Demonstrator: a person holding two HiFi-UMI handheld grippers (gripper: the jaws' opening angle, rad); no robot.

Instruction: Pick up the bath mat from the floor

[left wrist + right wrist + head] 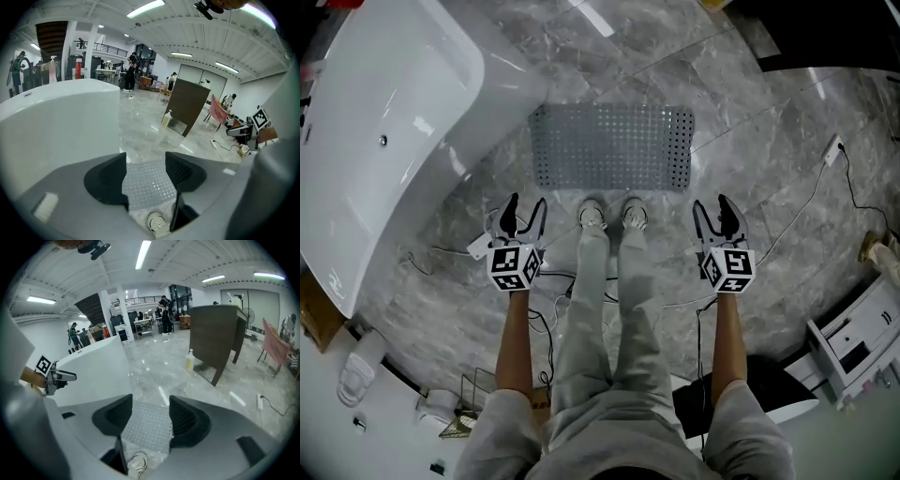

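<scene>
The bath mat (pixel 612 147) is grey with rows of small dots. The floor (pixel 769 131) is grey veined marble, and the bathtub (pixel 384 141) at left is white. The left tongs (pixel 526 204) and right tongs (pixel 714 203) are black, with black-and-white square markers.

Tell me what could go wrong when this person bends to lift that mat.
The bath mat lies flat on smooth tile, so the open left gripper and right gripper may struggle to get under its thin edge. Loose cables trail on the floor near the shoes and could catch a foot. The bathtub stands close to the mat's left end, so the left gripper might knock it.
</scene>
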